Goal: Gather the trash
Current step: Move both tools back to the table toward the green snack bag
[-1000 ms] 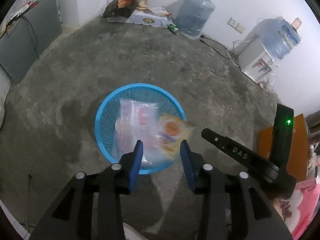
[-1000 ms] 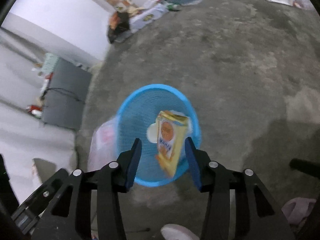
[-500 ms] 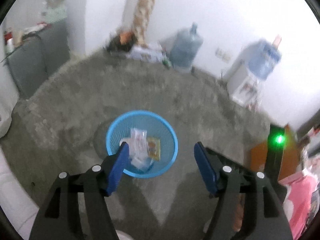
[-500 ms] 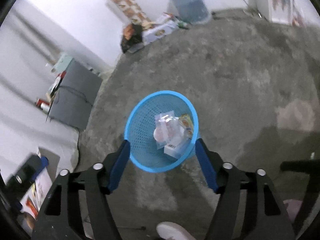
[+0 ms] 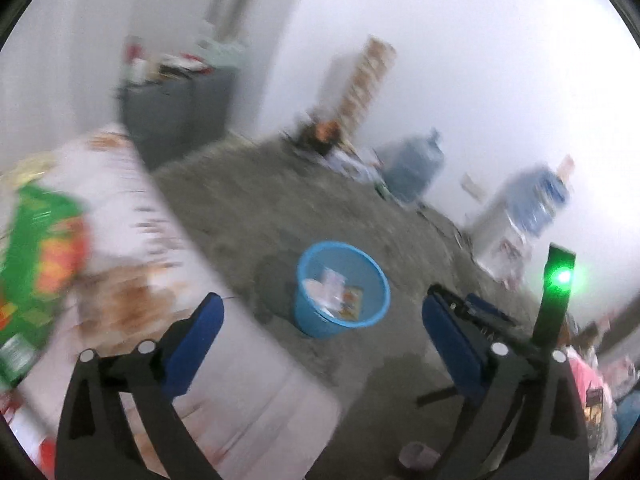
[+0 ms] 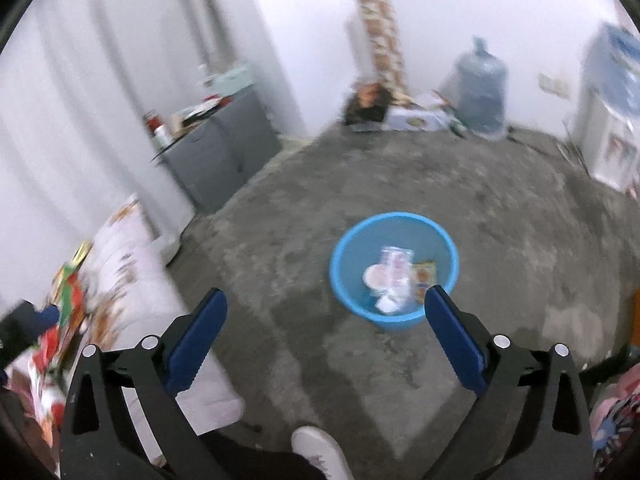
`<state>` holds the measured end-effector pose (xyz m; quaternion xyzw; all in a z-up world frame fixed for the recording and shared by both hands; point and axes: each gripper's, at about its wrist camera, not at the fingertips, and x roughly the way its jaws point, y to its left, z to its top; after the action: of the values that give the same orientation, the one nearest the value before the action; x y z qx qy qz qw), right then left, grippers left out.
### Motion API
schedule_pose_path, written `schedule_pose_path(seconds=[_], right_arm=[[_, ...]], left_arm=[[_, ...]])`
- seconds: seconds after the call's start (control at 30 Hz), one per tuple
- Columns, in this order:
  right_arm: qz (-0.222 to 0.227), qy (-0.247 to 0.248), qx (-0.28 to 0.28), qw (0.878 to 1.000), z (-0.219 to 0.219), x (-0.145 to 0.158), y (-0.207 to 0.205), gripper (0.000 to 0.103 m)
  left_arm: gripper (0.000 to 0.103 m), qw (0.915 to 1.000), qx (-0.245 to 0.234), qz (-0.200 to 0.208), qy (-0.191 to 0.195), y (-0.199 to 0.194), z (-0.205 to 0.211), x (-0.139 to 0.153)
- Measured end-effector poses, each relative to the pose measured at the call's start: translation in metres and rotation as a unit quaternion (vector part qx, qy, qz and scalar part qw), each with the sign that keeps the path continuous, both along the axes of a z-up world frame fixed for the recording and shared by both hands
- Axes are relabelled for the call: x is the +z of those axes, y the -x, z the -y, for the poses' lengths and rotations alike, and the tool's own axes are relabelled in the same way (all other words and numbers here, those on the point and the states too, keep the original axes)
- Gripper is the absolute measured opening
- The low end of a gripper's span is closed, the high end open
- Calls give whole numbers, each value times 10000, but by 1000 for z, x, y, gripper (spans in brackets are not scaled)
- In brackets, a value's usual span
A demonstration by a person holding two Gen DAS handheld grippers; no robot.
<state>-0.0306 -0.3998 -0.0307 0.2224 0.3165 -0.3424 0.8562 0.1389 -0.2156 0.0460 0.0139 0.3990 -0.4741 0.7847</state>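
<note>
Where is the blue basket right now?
The basket stands on the grey floor mid-room, right of centre in the right wrist view, with wrappers inside it.

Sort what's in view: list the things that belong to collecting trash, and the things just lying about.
Belongs to the job:
- blue basket
- wrappers inside it
- left hand-held gripper, open, empty
- right hand-held gripper, open, empty

Just lying about:
- water jug
- grey cabinet
- water dispenser
- patterned cloth
</note>
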Motion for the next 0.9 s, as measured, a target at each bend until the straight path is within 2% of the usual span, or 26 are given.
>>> schedule_pose_path(seconds=[0.07,0.17,0.27,0.4,0.57,0.7,0.8,0.87,0.9], right_arm=[[-175,388,336,9985,-30,9,-14,95],[-122,822,797,9933,-68,21,-21,95],[-234,994,1133,9883,-98,28,-29,95],[-68,1060,1606,9813,-136,40,-39,95],[242,1233,2278,9656,-174,51,-50,95],[389,965,2850,9529,-196,57,-65,95],[561,779,3151,9442,-210,61,-73,95],[571,750,3244,9412,-219,62,-77,95],[546,707,3304,9396,-224,62,-81,95]], left_arm=[[97,9990,427,47,147,-3,-44,10],[97,9961,863,156,88,-2,-102,22],[97,9911,1271,396,-39,8,-154,31],[98,9845,1705,420,10,16,-210,38],[98,9808,1871,461,288,23,-240,49],[98,9791,1924,532,403,24,-255,50],[97,9782,1948,606,396,24,-269,47],[98,9787,1896,563,540,23,-281,43],[97,9761,2000,639,564,23,-288,42]])
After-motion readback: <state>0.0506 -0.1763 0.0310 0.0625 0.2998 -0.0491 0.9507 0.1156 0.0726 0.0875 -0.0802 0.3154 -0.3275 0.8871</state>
